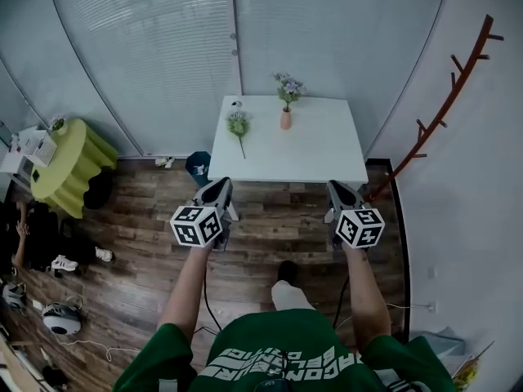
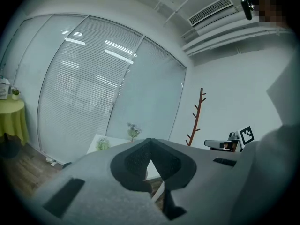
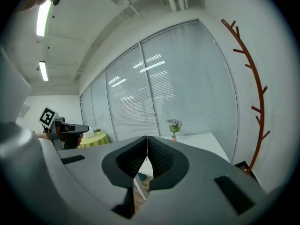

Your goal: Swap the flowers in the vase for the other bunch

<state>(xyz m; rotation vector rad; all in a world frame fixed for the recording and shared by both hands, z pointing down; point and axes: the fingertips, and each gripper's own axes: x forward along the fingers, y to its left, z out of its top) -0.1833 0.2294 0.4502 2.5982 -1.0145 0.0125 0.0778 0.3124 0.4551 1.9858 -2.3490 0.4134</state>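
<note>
Left gripper point(image 1: 219, 184) and right gripper point(image 1: 337, 188) are what I've got closest, both jaws pinched shut on nothing, over the floor short of the desk's point(image 1: 327, 149) front edge. Vase point(image 1: 285, 121) with flowers point(image 1: 288, 88) stands mid back edge; other bunch point(image 1: 238, 125) lies flat near the left edge.

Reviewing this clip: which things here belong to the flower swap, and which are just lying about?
Job: vase, purple flowers in it, green bunch lying on the white table.
Lying about: coat rack, yellow-clothed side table, bin by the table, shoes on the floor.
</note>
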